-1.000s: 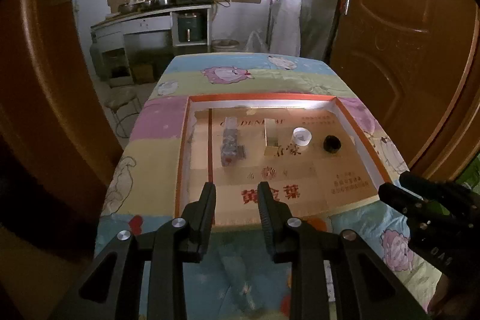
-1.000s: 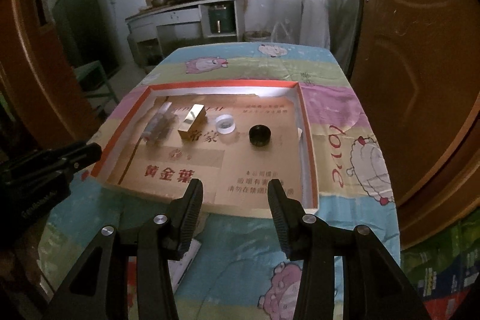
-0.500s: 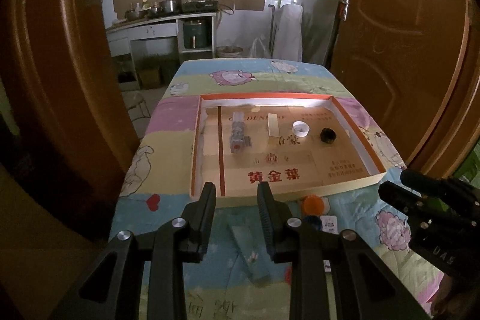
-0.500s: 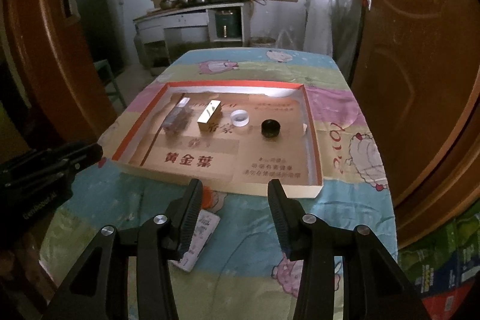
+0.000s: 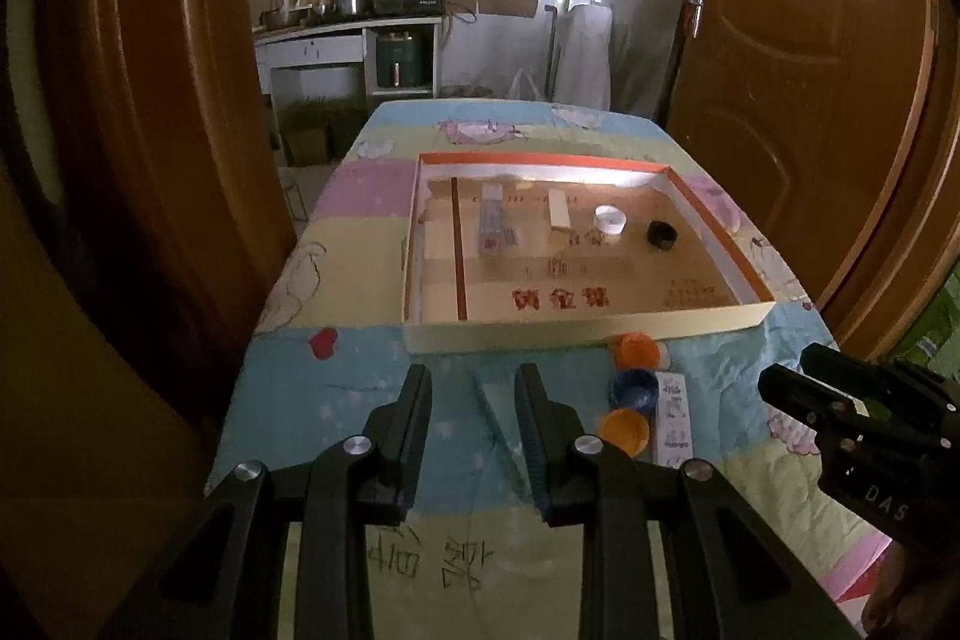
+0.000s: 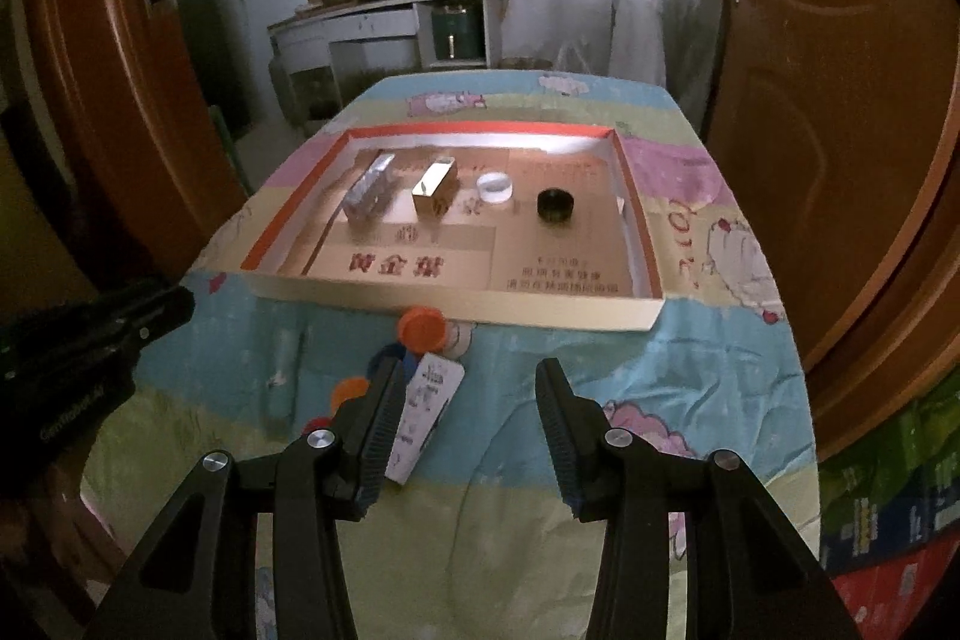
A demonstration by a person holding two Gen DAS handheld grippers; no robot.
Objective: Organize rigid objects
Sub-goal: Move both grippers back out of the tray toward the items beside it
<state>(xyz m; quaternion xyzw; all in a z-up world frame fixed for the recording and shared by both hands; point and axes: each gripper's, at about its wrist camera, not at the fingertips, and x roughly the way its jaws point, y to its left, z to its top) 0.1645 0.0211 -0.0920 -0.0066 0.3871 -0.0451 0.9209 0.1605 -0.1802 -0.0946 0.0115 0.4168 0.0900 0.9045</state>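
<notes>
Covering the table (image 5: 360, 388), a cartoon-print cloth gives the working ground; everything else sits on it.

Tray (image 5: 576, 325): shallow cardboard, orange-rimmed, lying flat mid-table with its near wall facing both cameras. By my reading it is the sorting place, since four rigid items already stand inside in a row across its far half, each apart from the next.

Silver pack (image 6: 369, 193): leftmost in the row, long side running front to back.

Gold box (image 6: 436, 187): next right, same alignment, which suggests deliberate ordering.

White card (image 6: 427, 403): outside the tray on the cloth, lying flat, partly hidden behind one finger of the right gripper.

White ring (image 6: 495, 187): third in the row.

Black cap (image 6: 555, 205): fourth, rightmost, well clear of the tray's right wall.

Loose caps: orange cap (image 5: 637, 349) touching the tray's near wall from outside, blue cap (image 5: 633, 389) just below it, a second orange cap (image 5: 624, 430) below that. These lie clustered beside the card, likely the unsorted remainder.

Left gripper (image 5: 474, 400): jaws parted, nothing between them, hanging over bare cloth left of the caps.

Right gripper (image 6: 471, 400): jaws parted wider, empty, angled down over the cloth with the card at its left finger; probably placed to pick from the cluster.
</notes>
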